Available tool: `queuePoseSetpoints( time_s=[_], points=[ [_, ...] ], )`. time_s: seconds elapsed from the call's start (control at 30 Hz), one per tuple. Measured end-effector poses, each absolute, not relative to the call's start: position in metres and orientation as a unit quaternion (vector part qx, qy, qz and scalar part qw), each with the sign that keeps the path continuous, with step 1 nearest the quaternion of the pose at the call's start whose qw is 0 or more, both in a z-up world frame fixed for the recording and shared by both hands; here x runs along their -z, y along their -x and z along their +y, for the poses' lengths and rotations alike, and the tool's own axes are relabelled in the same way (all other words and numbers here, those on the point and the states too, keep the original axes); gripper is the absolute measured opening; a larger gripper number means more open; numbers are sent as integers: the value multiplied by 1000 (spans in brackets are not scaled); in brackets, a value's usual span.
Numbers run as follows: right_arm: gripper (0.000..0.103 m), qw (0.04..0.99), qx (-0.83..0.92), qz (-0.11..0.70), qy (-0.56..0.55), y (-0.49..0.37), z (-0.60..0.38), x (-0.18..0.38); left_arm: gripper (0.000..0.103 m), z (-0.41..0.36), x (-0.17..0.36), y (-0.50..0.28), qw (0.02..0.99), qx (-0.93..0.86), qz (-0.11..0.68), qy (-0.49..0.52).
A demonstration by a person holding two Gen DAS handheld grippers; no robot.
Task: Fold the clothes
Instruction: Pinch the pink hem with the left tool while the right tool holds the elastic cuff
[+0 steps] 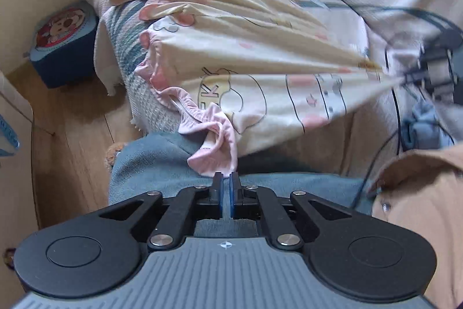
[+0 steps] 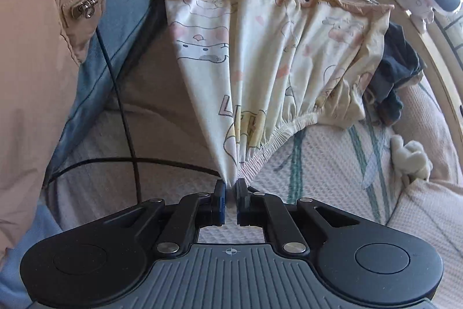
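Nearest the camera in the left wrist view, the left gripper [image 1: 226, 178] is seen at the bottom middle, and its blue pads are squeezed almost together. A pink frilly edge [image 1: 212, 157] of the cream cartoon cloth [image 1: 260, 71] is pinched at the tips. From there the cloth is stretched up and to the right of the frame, where it narrows to a point at the right gripper [image 1: 405, 78], which looks blurry at the right edge.

In the right wrist view, the right gripper [image 2: 230, 185] is clamped shut on a bunched corner of the same cloth [image 2: 260, 62]. The cloth fans out from the tips toward the top of the frame. Its frilly edge is seen along the top.

So the cloth is held up between both grippers, above the sofa cover [image 2: 332, 164]. Its long way runs from one gripper to the other. Both ends are already held, so neither hand is nearer. The next move is judged to depend on that line being kept tight and straight before the cloth is laid down or folded over.

The wooden floor [image 1: 75, 129] and a blue box with a cartoon picture [image 1: 65, 44] are shown only by the left view. A small white soft toy [image 2: 411, 155] and dark clothes [image 2: 399, 71] behind the cloth are shown more clearly by the right view. The person's tan jacket [image 2: 37, 48] is seen at its left side.
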State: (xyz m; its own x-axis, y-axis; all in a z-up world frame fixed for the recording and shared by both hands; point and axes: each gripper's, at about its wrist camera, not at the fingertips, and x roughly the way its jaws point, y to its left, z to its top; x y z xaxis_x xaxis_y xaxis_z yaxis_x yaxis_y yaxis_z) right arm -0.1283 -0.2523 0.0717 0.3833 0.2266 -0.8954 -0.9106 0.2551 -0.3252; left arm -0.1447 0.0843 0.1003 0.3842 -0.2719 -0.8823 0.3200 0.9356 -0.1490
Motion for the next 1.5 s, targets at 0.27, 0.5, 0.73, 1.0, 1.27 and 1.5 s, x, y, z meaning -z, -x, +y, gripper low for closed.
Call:
queuePoseSetpoints(
  time_s=[0.27, 0.5, 0.73, 1.0, 1.27, 1.5],
  points=[
    [34, 745, -406, 349, 397, 129, -241, -89, 68, 72, -93, 130, 850, 167, 496, -60],
    [38, 761, -401, 341, 379, 118, -245, -94, 70, 45, -54, 122, 830, 194, 512, -100],
    [38, 717, -426, 339, 436, 135, -234, -62, 6, 54, -37, 111, 825, 192, 530, -47],
    [22, 639, -442, 331, 535, 135, -217, -15, 4, 92, -77, 109, 809, 234, 521, 139],
    [1, 667, -508, 382, 388, 129, -232, -102, 4, 128, -176, 172, 830, 242, 486, 129],
    [1, 624, -557, 460, 298, 161, -238, -87, 4, 148, -151, 231, 810, 167, 558, 76]
  ],
)
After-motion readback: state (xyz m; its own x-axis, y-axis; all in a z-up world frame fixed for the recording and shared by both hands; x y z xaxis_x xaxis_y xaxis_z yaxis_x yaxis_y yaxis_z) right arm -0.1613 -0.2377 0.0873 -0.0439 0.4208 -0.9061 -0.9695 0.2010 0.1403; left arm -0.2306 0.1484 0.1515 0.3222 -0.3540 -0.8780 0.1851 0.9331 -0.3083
